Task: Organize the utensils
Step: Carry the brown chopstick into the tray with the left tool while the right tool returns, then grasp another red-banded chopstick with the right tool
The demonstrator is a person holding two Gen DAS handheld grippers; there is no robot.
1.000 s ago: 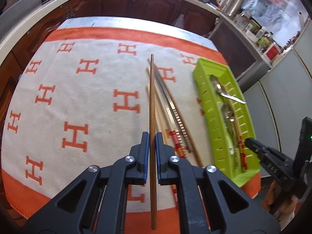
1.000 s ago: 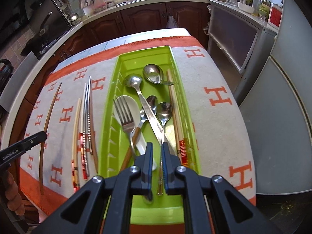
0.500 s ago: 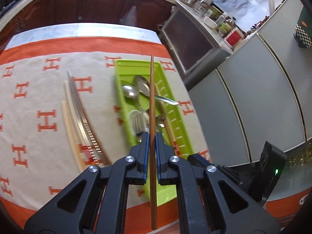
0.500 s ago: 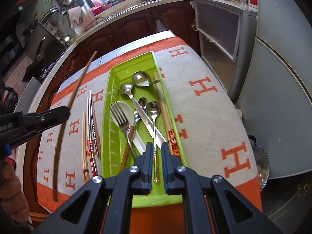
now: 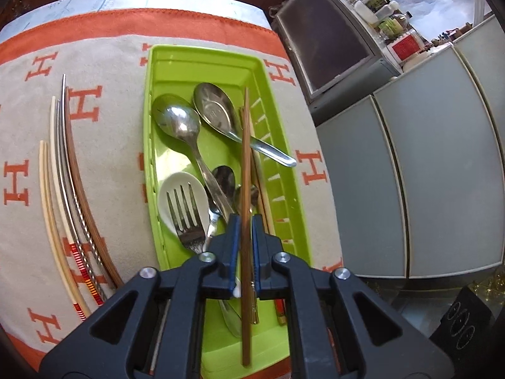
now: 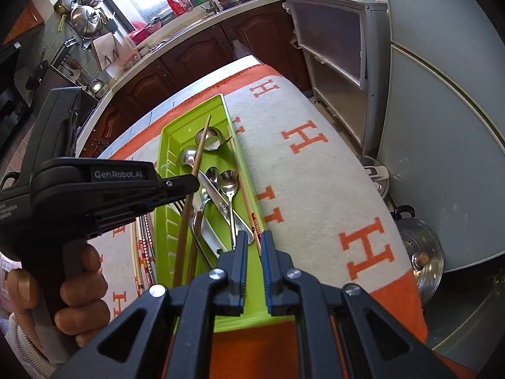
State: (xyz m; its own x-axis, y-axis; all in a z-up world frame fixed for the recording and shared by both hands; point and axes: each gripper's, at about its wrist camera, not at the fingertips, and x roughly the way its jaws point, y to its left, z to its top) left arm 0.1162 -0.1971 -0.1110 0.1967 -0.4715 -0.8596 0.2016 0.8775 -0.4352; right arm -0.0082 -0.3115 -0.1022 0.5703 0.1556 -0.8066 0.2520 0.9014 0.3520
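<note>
My left gripper (image 5: 243, 232) is shut on a brown wooden chopstick (image 5: 245, 158) and holds it lengthwise above the green tray (image 5: 202, 60). The tray holds spoons (image 5: 176, 120), a fork (image 5: 186, 218), a white scoop and chopsticks along its right wall. In the right wrist view the left gripper (image 6: 189, 183) and its chopstick (image 6: 199, 151) hang over the tray (image 6: 167, 139). My right gripper (image 6: 254, 246) is shut and empty, above the tray's near end. Several chopsticks (image 5: 68, 189) lie on the cloth left of the tray.
The tray sits on a beige cloth (image 5: 38, 126) with orange H marks and an orange border. Grey cabinets (image 5: 410, 173) stand right of the table. A steel pot (image 6: 419, 249) sits on the floor. Kitchen counter with sink (image 6: 195, 3) lies beyond.
My left gripper has carried the brown chopstick rightward from over the cloth to above the tray and lower toward it. The right gripper has drawn back and lifted slightly, still shut.
</note>
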